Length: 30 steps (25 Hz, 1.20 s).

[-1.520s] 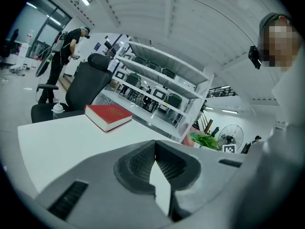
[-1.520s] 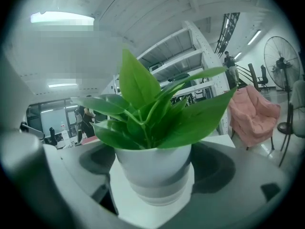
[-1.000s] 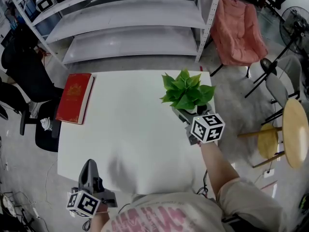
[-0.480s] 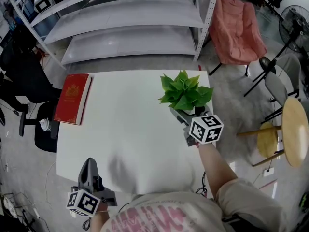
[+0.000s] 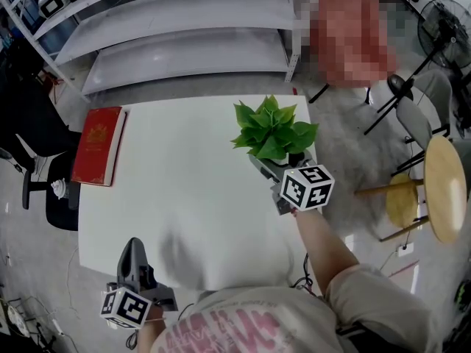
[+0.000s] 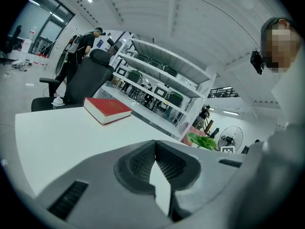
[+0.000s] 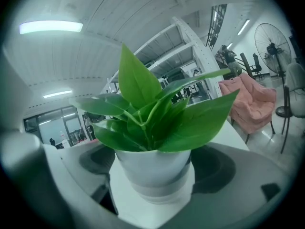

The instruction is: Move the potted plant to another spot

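Gripping the potted plant [image 7: 151, 163] by the sides of its white pot, presumably so that it can be carried upright, the right claw [image 5: 274, 164] is opened only to the pot's width, with the leaves above the jaws and the counter [image 5: 184, 175] just beneath. The left claw [image 6: 155, 163] is held well apart from it, closed on nothing, judged to be parked out of the way.

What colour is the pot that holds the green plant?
The pot is white; the right gripper view shows it best.

potted plant [image 5: 271, 131]: pot mostly hidden under leaves, head view | fan [image 5: 444, 22]: cut by right edge
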Each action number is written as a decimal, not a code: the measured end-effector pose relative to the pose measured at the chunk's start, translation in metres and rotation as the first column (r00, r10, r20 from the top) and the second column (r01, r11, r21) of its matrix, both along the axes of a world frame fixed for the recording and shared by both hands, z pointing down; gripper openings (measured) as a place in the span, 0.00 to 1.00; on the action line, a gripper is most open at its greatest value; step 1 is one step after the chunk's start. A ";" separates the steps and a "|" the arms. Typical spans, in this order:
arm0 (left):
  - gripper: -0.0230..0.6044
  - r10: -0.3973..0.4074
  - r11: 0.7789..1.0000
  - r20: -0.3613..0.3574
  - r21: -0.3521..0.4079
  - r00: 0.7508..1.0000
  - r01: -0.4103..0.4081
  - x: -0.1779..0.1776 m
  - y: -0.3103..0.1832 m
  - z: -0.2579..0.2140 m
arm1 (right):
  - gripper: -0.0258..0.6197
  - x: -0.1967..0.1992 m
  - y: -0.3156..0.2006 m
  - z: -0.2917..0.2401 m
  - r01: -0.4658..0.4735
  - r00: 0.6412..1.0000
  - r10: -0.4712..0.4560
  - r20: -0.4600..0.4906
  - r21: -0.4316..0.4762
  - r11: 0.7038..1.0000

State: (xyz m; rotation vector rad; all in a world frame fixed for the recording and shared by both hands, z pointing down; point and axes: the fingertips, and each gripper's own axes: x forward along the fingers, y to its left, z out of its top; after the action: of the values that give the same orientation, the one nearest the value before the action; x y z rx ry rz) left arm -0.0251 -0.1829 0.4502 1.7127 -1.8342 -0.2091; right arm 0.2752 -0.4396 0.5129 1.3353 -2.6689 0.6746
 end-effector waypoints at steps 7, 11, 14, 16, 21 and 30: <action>0.04 0.026 1.000 -0.001 -0.001 1.000 -0.026 0.007 -0.005 0.000 | 0.83 -0.001 0.004 0.002 0.002 1.000 -0.002 -0.014 -0.008 1.000; 0.04 0.033 0.999 0.004 -0.002 0.999 -0.033 0.010 -0.008 -0.002 | 0.83 -0.002 0.005 0.001 0.006 0.999 -0.007 -0.034 -0.003 1.000; 0.04 0.037 0.999 0.007 -0.005 0.999 -0.037 0.012 -0.009 -0.002 | 0.83 -0.002 0.006 0.001 0.007 0.999 -0.007 -0.040 -0.007 1.000; 0.04 0.041 0.999 0.007 -0.005 0.999 -0.041 0.013 -0.009 -0.002 | 0.83 -0.002 0.007 0.002 0.005 0.999 -0.005 -0.042 -0.009 1.000; 0.04 0.041 0.999 0.003 -0.002 0.999 -0.041 0.012 -0.007 -0.002 | 0.83 -0.003 0.012 0.004 0.006 0.999 -0.006 -0.054 -0.014 1.000; 0.04 0.038 0.999 -0.002 -0.001 0.999 -0.038 0.011 0.001 -0.003 | 0.83 -0.005 0.018 0.006 0.005 0.996 -0.006 -0.087 -0.010 1.000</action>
State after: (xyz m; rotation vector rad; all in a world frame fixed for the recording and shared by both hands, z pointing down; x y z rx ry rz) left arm -0.0143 -0.1822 0.4470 1.7442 -1.7984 -0.1944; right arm 0.2706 -0.4215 0.5190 1.3230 -2.5966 0.6126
